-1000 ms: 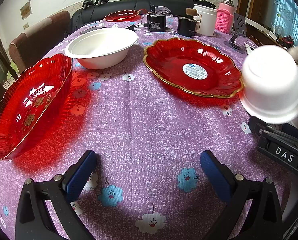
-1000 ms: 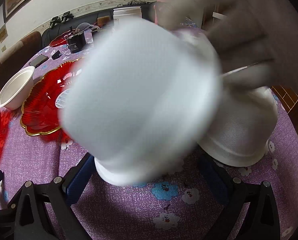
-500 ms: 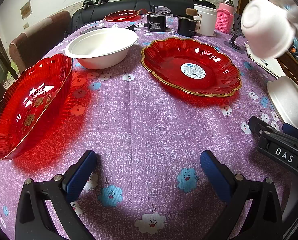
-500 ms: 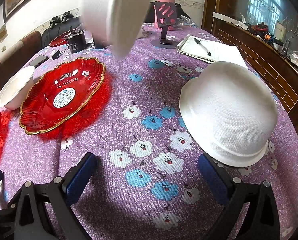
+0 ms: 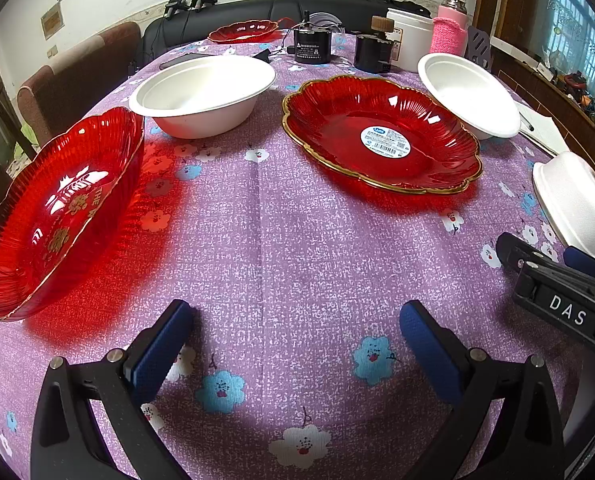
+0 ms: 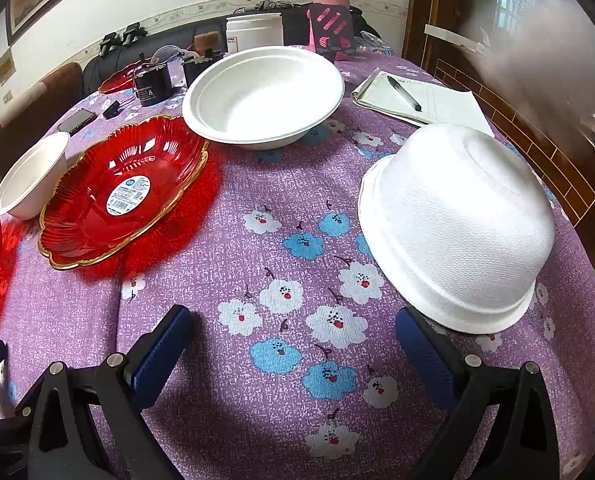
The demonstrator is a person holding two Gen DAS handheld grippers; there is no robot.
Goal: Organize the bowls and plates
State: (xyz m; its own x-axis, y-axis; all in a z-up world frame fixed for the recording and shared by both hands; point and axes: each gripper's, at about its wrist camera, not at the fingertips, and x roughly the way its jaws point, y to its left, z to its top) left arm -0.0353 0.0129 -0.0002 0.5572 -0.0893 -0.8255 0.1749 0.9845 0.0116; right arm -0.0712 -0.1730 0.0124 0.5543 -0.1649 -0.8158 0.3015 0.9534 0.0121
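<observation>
Progress: little sorted as far as can be judged — plates and bowls lie singly across the floral tablecloth (image 5: 297, 240), nothing stacked.

Plates:
- Red plate with sticker (image 5: 381, 132), centre of the table, flat.
- Red plate at left (image 5: 61, 208), near edge, tilted up on its rim.
- Third red plate (image 5: 243, 32), far end, among clutter.

Bowls:
- White bowl, upright (image 5: 203, 94), far left of the stickered plate.
- White bowl, upright (image 6: 263, 94), far right of that plate, rim just beside it.
- Inverted white bowl (image 6: 457, 224), near right, mouth down on the cloth.

Grippers:
- Left gripper (image 5: 297, 344) — jaws spread wide, holding nothing, low over bare cloth; the tilted plate is nearest, off its left finger.
- Right gripper (image 6: 293, 344) — jaws equally wide, empty; its right finger (image 6: 421, 352) sits just beside the inverted bowl's rim, possibly touching.

Remaining, by judgement: turn the inverted bowl over, nest the three bowls, stack the plates.
</observation>
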